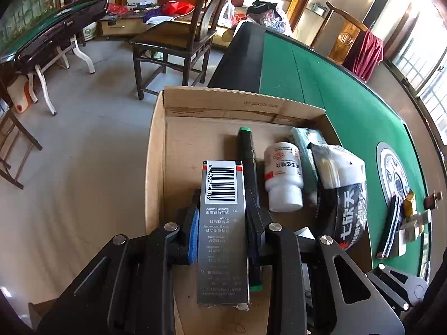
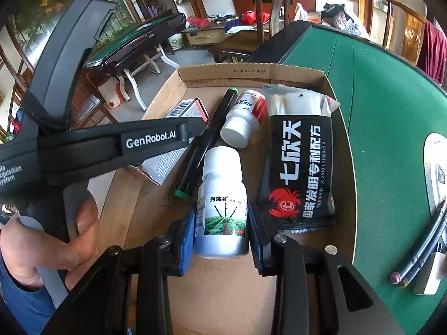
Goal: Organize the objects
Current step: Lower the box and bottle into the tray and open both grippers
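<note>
We hold two tools over an open cardboard box (image 2: 251, 74) that sits at the edge of the green tabletop (image 2: 385, 117). Our left tool (image 1: 222, 223) is clenched on a slim grey carton (image 1: 223, 223) with a barcode on its end — the blue pads press on its two long sides, and it hangs over the left part of the box. Our right tool (image 2: 220, 231) grips a white bottle (image 2: 222, 206) with a field picture on its label, cap pointing away from us, above the middle of the box. Inside the box lie a black marker (image 2: 206, 142) with green ends, a smaller white bottle (image 2: 244, 117) with a red and white label just beside it, and a black sachet (image 2: 301, 156) with white characters and a red crab along the right wall. A hand (image 2: 50, 237) grasps the left tool's handle.
</note>
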A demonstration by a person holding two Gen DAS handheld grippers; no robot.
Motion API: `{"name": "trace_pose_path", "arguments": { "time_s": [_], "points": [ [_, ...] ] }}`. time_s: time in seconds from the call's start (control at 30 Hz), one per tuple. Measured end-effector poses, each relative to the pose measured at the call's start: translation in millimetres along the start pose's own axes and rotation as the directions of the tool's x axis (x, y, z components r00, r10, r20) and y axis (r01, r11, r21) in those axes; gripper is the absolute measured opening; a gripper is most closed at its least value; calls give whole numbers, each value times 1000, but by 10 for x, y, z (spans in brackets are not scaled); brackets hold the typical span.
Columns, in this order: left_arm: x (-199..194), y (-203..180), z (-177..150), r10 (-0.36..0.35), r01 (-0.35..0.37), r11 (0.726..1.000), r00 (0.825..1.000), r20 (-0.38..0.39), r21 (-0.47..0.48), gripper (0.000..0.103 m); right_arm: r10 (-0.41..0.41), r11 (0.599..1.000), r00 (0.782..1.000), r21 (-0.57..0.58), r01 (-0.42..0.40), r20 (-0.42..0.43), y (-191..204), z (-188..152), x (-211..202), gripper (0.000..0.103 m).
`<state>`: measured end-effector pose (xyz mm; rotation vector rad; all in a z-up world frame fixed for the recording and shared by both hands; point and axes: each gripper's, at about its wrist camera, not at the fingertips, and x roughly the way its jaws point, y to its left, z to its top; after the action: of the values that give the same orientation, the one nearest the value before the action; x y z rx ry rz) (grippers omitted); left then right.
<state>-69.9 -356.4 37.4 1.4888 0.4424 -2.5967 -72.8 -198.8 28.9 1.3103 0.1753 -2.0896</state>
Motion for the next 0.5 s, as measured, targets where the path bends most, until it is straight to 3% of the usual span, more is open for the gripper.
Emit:
{"name": "trace_pose_path", "arguments": {
  "time_s": [0.5],
  "points": [
    [47,5,51,7,-7,1000,1000,-2,12,27,-54,998,999,-24,54,4,48,111,196,34]
  ]
}}
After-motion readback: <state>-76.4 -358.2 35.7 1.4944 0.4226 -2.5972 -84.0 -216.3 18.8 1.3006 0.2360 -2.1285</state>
